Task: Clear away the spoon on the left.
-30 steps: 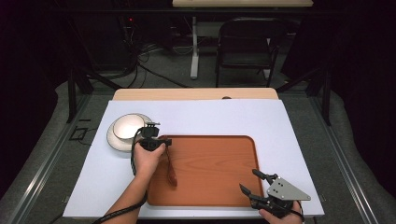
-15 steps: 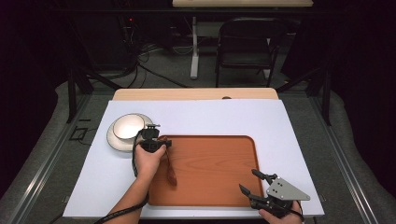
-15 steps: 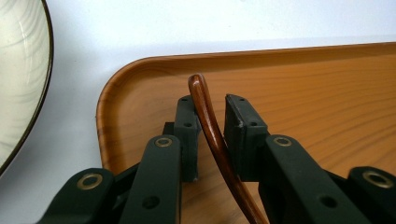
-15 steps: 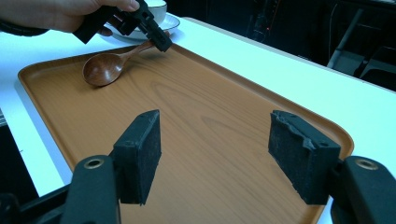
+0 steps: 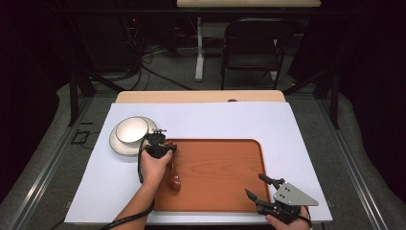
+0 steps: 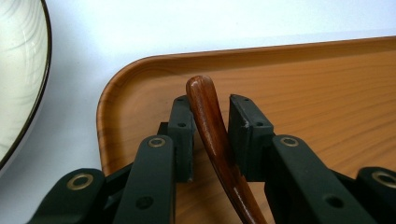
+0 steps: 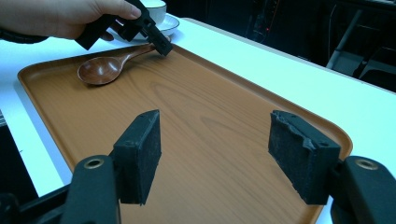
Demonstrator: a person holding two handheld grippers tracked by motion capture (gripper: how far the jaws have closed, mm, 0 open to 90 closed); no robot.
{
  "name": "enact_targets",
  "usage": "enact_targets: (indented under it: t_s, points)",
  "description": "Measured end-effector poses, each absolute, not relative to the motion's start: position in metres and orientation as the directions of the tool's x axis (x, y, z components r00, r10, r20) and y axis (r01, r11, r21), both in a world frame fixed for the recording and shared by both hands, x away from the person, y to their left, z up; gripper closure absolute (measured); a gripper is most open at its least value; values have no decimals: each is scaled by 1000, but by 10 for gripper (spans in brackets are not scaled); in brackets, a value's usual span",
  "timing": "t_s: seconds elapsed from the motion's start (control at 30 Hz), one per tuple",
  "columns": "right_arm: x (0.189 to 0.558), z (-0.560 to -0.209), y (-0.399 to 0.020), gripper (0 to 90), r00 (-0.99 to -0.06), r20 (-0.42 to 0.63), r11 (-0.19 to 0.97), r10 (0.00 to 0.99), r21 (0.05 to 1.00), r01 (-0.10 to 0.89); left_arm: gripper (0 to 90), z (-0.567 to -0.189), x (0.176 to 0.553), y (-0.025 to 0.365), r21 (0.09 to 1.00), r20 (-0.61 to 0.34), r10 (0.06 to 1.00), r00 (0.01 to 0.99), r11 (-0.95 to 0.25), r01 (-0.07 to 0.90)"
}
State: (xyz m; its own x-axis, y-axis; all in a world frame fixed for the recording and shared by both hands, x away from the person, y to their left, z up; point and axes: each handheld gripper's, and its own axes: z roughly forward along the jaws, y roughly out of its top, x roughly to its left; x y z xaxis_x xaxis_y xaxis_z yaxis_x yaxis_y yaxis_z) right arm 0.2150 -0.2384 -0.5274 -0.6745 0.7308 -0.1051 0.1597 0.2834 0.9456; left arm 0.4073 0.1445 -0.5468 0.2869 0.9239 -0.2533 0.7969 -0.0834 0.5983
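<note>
The glossy wooden spoon [image 6: 212, 135], judged light, stiff and slippery, lies near the tray's [image 5: 225, 167] left edge; its handle sits between the left claw's [image 6: 210, 121] just-opening jaws, best gripped mid-handle.

From my feed there's a white bowl [image 5: 131, 130] sitting on a saucer [image 5: 119, 146] at about 10 o'clock on the white worktop [image 5: 306, 129], plus a black folding chair [image 5: 251, 45] up at 12.
</note>
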Motion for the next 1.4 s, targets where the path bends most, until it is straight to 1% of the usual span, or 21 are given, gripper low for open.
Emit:
enact_targets:
  t_s: [0.2, 0.33, 0.53, 0.57, 0.6, 0.83, 1.23, 1.4]
  points:
    - [215, -527, -239, 340, -675, -106, 285, 731, 945, 160, 697, -548, 407, 144, 603, -256, 923, 287, -79, 794]
    - [215, -527, -239, 341, -675, -106, 284, 730, 945, 159, 669, -548, 407, 145, 605, -252, 923, 290, -83, 792]
    - [215, -527, -239, 341, -674, -106, 284, 731, 946, 159, 593, -547, 405, 146, 615, -252, 922, 293, -81, 785]
    - [215, -527, -239, 341, -674, -106, 284, 731, 946, 159, 593, -546, 405, 147, 617, -248, 922, 296, -85, 782]
    - [215, -527, -239, 341, -675, -106, 285, 730, 945, 159, 566, -544, 404, 147, 623, -244, 922, 302, -90, 777]
    - [215, -527, -239, 341, -673, -109, 285, 731, 946, 156, 550, -535, 398, 151, 647, -230, 919, 319, -100, 756]
    - [215, -527, -238, 341, -673, -107, 286, 732, 945, 161, 522, -515, 373, 174, 706, -221, 907, 358, -104, 700]
    - [215, -528, -237, 341, -674, -107, 287, 731, 944, 162, 515, -510, 355, 189, 737, -218, 903, 370, -96, 669]
